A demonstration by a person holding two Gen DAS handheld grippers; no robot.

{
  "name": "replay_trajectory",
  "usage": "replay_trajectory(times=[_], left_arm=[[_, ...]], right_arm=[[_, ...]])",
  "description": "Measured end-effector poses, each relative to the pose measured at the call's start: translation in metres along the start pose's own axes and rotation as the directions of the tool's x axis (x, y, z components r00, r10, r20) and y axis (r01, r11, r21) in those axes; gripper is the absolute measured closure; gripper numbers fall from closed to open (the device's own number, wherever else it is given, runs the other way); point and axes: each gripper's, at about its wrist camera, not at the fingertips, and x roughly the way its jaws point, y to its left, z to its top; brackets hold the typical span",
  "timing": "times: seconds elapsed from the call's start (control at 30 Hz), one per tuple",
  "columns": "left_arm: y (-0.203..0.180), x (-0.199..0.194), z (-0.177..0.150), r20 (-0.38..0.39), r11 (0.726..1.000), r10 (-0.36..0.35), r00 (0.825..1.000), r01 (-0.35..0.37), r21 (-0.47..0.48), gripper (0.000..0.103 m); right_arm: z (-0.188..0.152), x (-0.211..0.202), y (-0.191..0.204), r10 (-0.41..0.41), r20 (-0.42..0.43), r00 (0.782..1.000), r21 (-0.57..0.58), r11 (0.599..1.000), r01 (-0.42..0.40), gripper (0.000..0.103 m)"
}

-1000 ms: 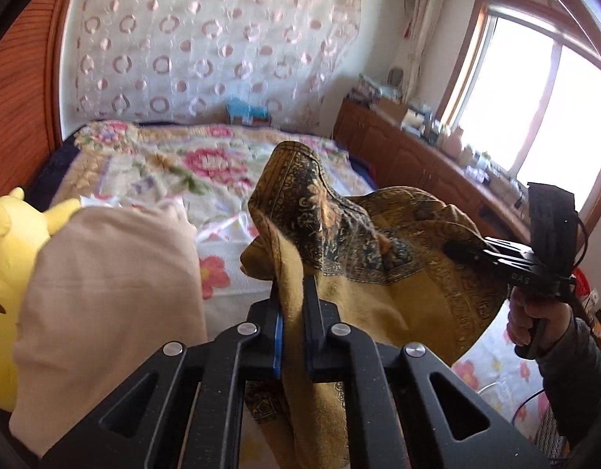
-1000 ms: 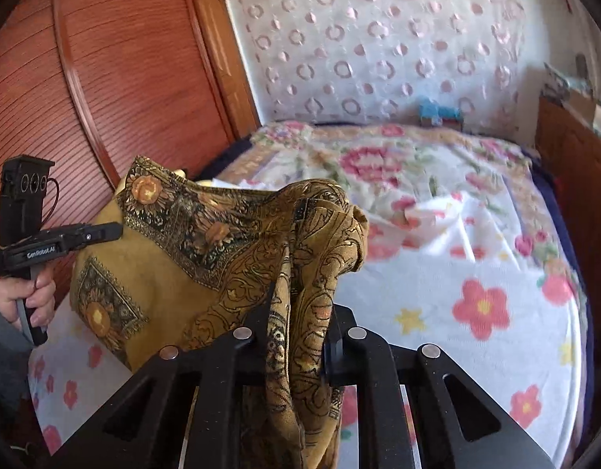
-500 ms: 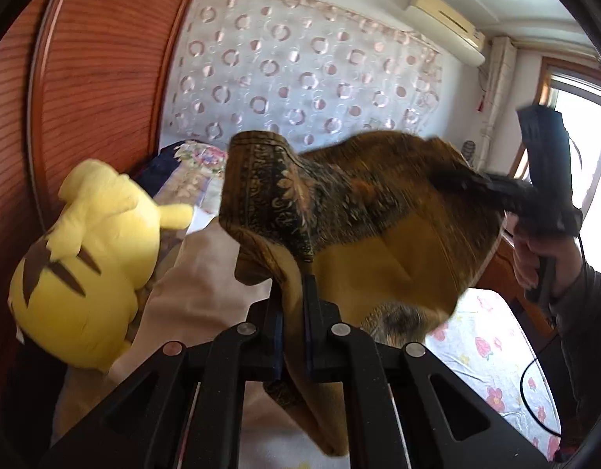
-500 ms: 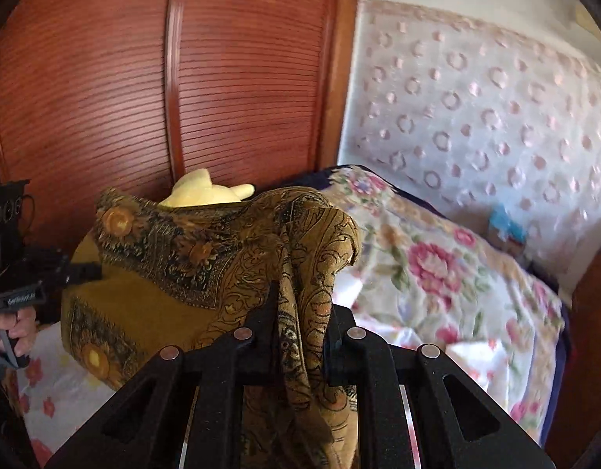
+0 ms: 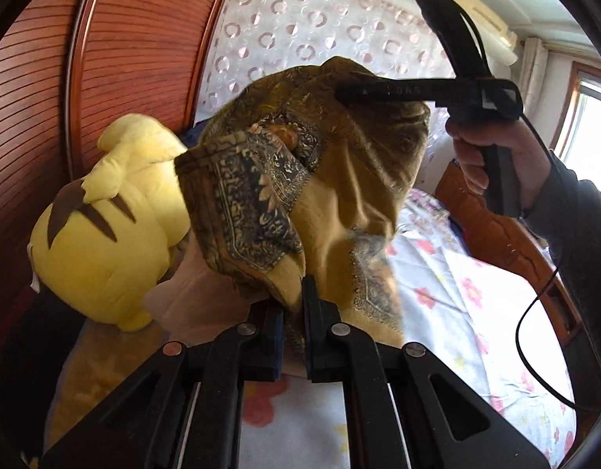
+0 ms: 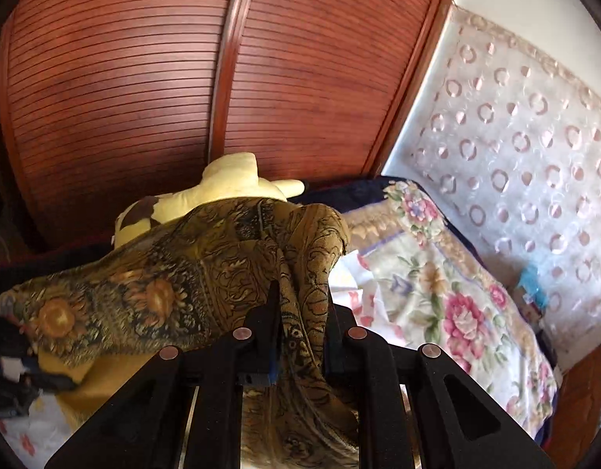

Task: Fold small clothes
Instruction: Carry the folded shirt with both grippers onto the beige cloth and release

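Hanging between my two grippers above the floral bedspread (image 5: 476,312), the mustard paisley scarf (image 5: 339,179) runs lengthwise from the left gripper (image 5: 292,305), clamped on one end, up toward two o'clock. Only the left wrist view shows the right hand (image 5: 496,156) and its gripper's side. The right wrist view shows the right gripper (image 6: 300,312), jaws just eased wider, fabric draped between them. A yellow plush toy (image 5: 105,234) sits at nine o'clock.
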Motion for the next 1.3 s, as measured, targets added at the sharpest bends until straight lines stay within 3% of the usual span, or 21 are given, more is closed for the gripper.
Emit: replay_trajectory(times=[0.1,0.3,0.47,0.5,0.53,0.63,0.73,0.9,1.1,1.3], left_arm=[[0.002,0.002,-0.003,-0.014,1.000,0.022,1.000,-0.022,0.012,0.093],[0.002,-0.009,-0.004,0.001,0.999,0.044,0.999,-0.044,0.030,0.078],[-0.002,-0.021,-0.005,0.021,0.997,0.038,0.999,-0.039,0.064,0.047],[-0.003,-0.025,-0.005,0.028,0.997,0.044,0.999,-0.046,0.069,0.031],[-0.002,-0.028,-0.003,0.045,0.996,0.052,0.998,-0.055,0.070,0.022],[-0.005,-0.038,0.000,0.071,0.991,0.081,0.994,-0.088,0.099,0.022],[-0.005,-0.044,0.003,0.083,0.988,0.096,0.992,-0.105,0.111,0.022],[-0.009,-0.055,0.004,0.089,0.981,0.126,0.988,-0.137,0.138,0.021],[-0.025,-0.071,0.000,0.109,0.975,0.120,0.987,-0.138,0.176,0.021],[-0.055,-0.085,-0.011,0.118,0.968,0.065,0.991,-0.092,0.235,0.022]], right_arm=[[0.000,0.013,-0.010,-0.032,-0.009,0.999,0.079,0.996,0.033,0.063],[-0.009,0.002,-0.022,-0.115,0.026,0.993,0.200,0.974,0.107,0.058],[-0.034,0.009,-0.017,0.012,0.017,1.000,0.243,0.970,-0.016,0.058],[-0.041,0.014,-0.016,0.035,0.008,0.999,0.255,0.966,-0.036,0.058],[-0.046,0.017,-0.020,0.054,0.004,0.999,0.263,0.963,-0.053,0.058],[-0.072,0.030,-0.024,0.091,-0.028,0.995,0.292,0.953,-0.079,0.058],[-0.090,0.050,-0.023,0.061,-0.059,0.996,0.300,0.953,-0.041,0.058],[-0.088,0.044,-0.032,0.022,-0.022,1.000,0.361,0.932,-0.013,0.058],[-0.097,-0.023,-0.026,-0.040,0.034,0.999,0.391,0.920,0.023,0.058],[-0.139,-0.101,0.002,-0.130,0.059,0.990,0.449,0.889,0.090,0.058]])
